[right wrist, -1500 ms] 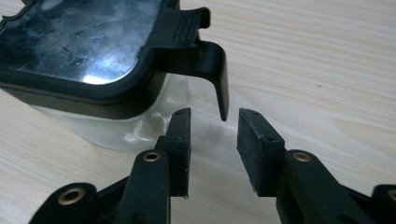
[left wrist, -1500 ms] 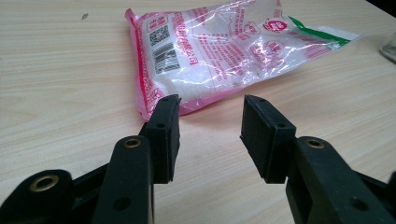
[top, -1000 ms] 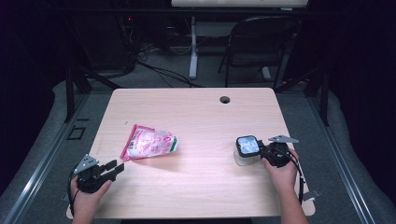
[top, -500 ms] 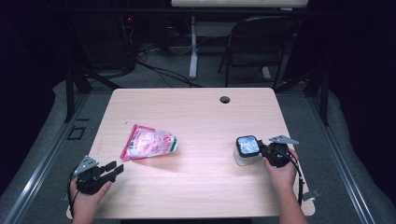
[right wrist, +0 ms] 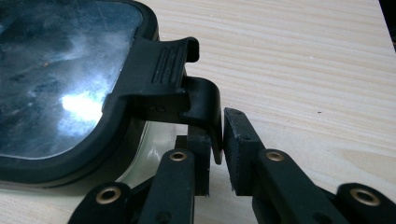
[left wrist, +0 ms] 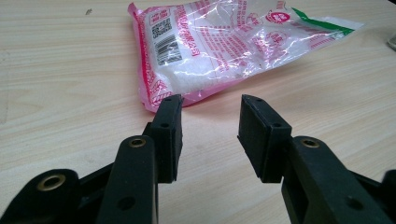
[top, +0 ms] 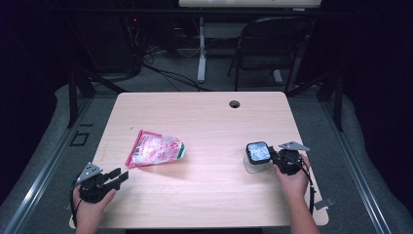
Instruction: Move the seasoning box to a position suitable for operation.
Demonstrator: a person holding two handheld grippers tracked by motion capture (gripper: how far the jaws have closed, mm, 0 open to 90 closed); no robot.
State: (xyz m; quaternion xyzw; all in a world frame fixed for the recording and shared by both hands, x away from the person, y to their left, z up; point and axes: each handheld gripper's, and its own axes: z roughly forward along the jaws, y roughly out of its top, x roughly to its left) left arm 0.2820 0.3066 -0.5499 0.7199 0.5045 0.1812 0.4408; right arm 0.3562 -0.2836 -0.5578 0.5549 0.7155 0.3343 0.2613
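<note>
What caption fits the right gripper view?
Right gripper shut on the side latch of a black-lidded clear container on the wooden table.

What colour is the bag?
Pink and clear, with a green corner; left gripper view shows it best.

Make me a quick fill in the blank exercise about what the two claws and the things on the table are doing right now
1. The left claw is ____, its jaws apart.
2. It points at a pink plastic ____ lying flat on the table.
3. The right claw is shut on the container's lid ____.

Missing words: open; bag; latch
</note>
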